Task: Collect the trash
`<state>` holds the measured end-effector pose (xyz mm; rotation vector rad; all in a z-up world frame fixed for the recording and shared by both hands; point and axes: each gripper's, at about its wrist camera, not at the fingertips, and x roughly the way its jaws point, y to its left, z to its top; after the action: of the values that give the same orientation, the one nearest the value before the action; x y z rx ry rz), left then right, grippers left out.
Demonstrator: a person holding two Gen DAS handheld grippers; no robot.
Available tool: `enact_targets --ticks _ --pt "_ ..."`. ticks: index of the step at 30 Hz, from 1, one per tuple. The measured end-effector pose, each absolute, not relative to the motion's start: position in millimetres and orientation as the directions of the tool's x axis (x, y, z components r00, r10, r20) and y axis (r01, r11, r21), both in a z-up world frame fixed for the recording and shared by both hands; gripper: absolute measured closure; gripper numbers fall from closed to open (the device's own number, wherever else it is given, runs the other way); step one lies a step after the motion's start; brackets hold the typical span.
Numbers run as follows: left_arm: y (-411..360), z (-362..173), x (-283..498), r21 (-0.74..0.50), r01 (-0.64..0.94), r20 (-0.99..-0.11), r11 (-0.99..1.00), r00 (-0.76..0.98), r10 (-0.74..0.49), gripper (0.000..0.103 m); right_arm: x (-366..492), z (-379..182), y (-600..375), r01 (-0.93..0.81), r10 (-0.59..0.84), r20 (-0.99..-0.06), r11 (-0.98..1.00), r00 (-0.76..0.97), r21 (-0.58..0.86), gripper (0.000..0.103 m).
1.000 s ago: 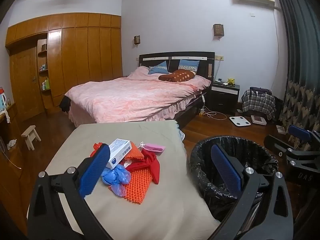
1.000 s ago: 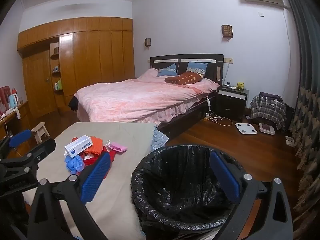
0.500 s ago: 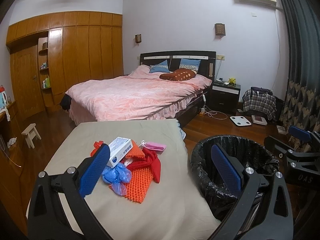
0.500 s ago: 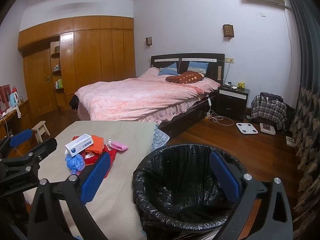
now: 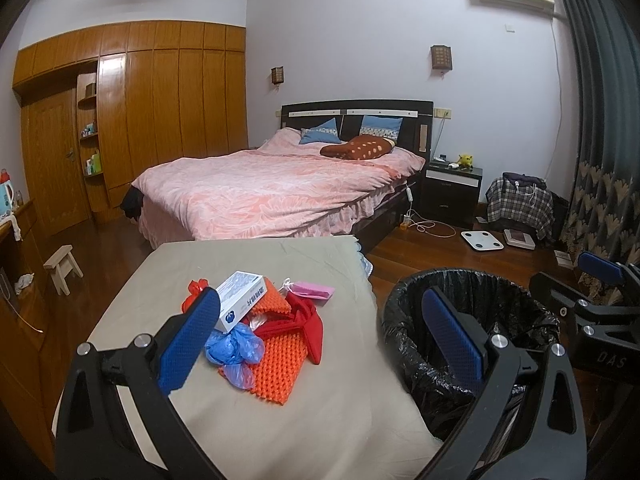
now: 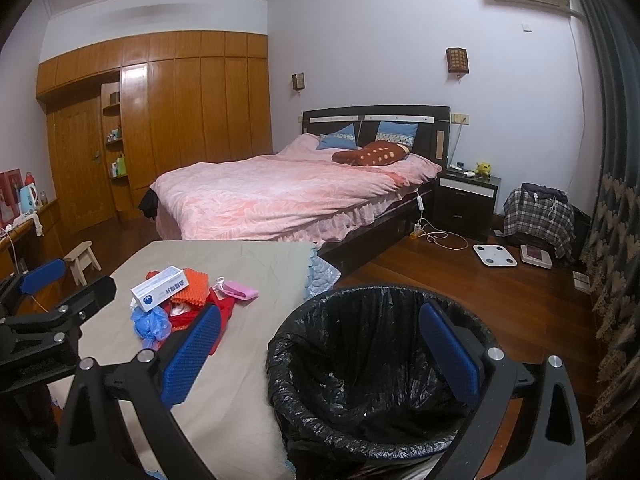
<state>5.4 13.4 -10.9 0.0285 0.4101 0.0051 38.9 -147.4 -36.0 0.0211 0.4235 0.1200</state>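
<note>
Trash (image 5: 260, 332) is heaped on the beige-covered table (image 5: 280, 408), just left of the black-lined bin (image 6: 360, 380). At the heap's far side a white and blue box (image 5: 240, 300) is propped on an orange bumpy sheet (image 5: 276, 368); a crumpled blue bag (image 5: 234, 348) is seen at its near left, red fabric (image 5: 308, 326) at its middle, and a pink piece (image 5: 312, 290) at its far right. The left gripper (image 5: 320, 348) is held spread wide above the table's near edge, with nothing between its 2 blue pads. The right gripper (image 6: 320, 350) is likewise held wide apart and empty, above the bin's mouth.
</note>
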Motion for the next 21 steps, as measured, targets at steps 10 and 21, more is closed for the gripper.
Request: enact_targets --ticks 10,21 --pt "13 -13 5 0.03 0.0 -0.4 1.0 0.916 0.012 0.005 39 -42 -141 -0.114 0.123 -0.414 0.992 0.902 0.045 0.006" --pt "12 -15 4 0.029 0.0 -0.405 1.0 0.914 0.012 0.005 39 -47 -137 -0.116 0.124 -0.42 0.992 0.899 0.045 0.006"
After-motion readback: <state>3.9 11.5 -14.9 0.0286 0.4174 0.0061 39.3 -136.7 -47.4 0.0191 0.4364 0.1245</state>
